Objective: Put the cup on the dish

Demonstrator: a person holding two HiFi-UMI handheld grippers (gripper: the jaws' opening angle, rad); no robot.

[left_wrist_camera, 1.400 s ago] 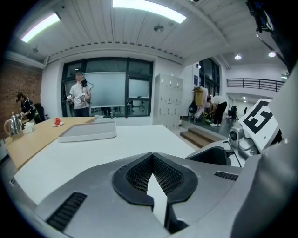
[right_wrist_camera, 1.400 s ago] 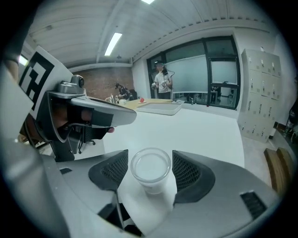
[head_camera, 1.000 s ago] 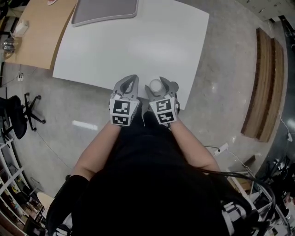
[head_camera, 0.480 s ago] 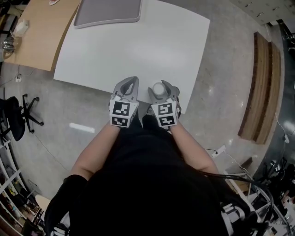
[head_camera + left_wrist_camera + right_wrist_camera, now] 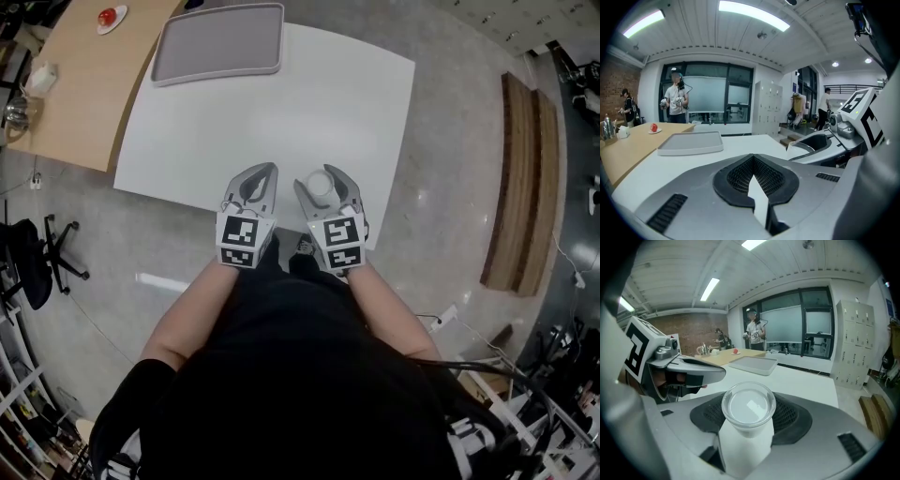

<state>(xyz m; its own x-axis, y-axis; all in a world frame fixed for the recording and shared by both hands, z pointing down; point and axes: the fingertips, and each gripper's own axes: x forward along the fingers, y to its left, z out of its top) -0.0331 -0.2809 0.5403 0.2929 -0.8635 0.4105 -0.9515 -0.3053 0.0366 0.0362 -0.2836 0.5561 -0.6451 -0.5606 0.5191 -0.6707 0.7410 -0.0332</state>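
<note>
A white table carries a gray tray at its far left corner, and the wooden table alongside bears a small saucer.

A white counter fills the upper middle of the frame, with a wooden table touching it at upper left. A black office chair stands at far left. A wooden bench lies at right.
</note>
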